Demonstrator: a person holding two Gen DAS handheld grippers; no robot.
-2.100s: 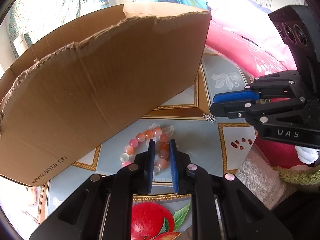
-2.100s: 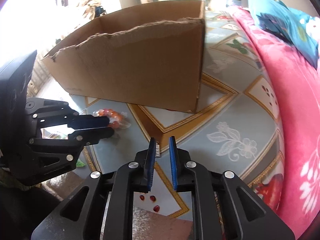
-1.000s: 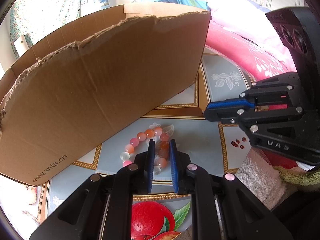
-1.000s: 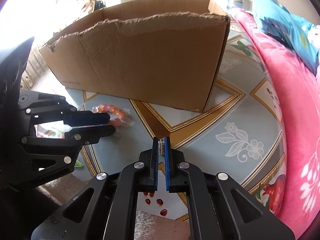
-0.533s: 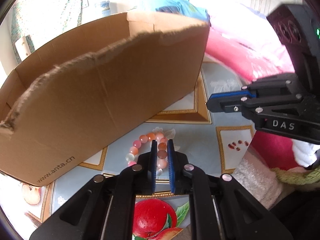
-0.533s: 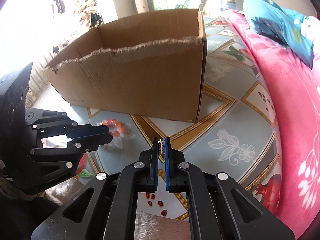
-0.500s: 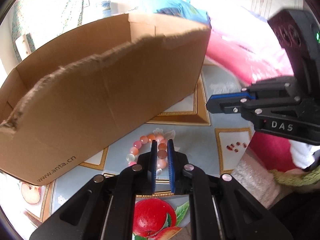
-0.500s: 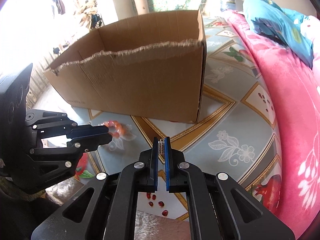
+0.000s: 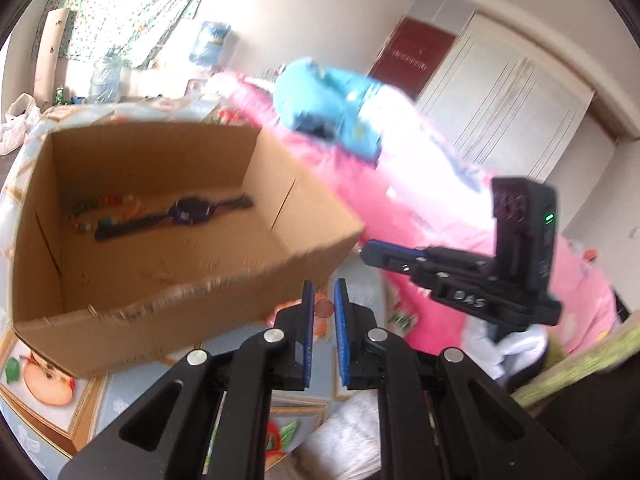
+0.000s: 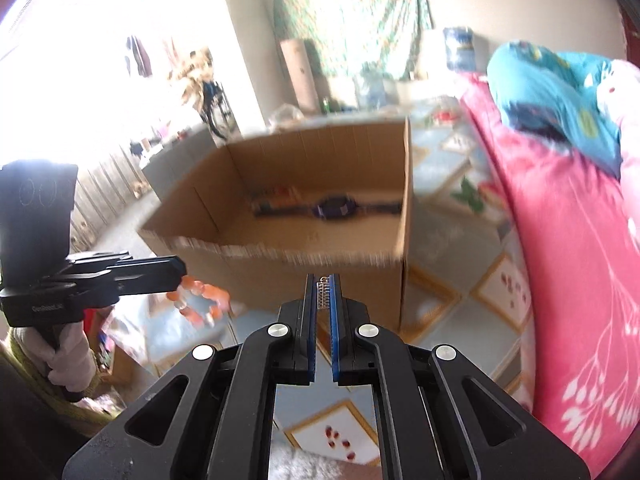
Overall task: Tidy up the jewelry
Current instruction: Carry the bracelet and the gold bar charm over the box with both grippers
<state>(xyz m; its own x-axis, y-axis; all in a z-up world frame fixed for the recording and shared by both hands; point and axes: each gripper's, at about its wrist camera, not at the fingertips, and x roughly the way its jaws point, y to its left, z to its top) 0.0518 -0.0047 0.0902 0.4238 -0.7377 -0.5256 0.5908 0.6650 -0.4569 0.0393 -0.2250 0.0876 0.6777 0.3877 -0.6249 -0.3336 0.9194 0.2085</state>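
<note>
In the left wrist view my left gripper (image 9: 322, 287) is shut on the pink and orange bead bracelet (image 9: 322, 309), held up off the cloth. The right wrist view shows the same bracelet (image 10: 200, 300) dangling from the left gripper (image 10: 181, 274). My right gripper (image 10: 323, 279) is shut on a small silver rhinestone piece (image 10: 323, 293); it also shows at the right of the left wrist view as the right gripper (image 9: 367, 249). Both hover just before the near wall of the open cardboard box (image 9: 168, 312). Inside lie a dark watch (image 9: 188, 212) and a beaded strand (image 9: 100, 203).
The box (image 10: 320, 264) stands on a patterned fruit-print cloth (image 10: 448, 304). A pink quilt (image 10: 568, 272) with a blue pillow (image 10: 560, 92) rises along the right. A person's white-gloved hand (image 10: 68, 356) holds the left tool. Bottles and a cardboard tube (image 10: 298, 76) stand behind the box.
Both grippers have risen, so the box's inside now shows. The bracelet has left the cloth and hangs from the left gripper. The right gripper still grips the silver piece.
</note>
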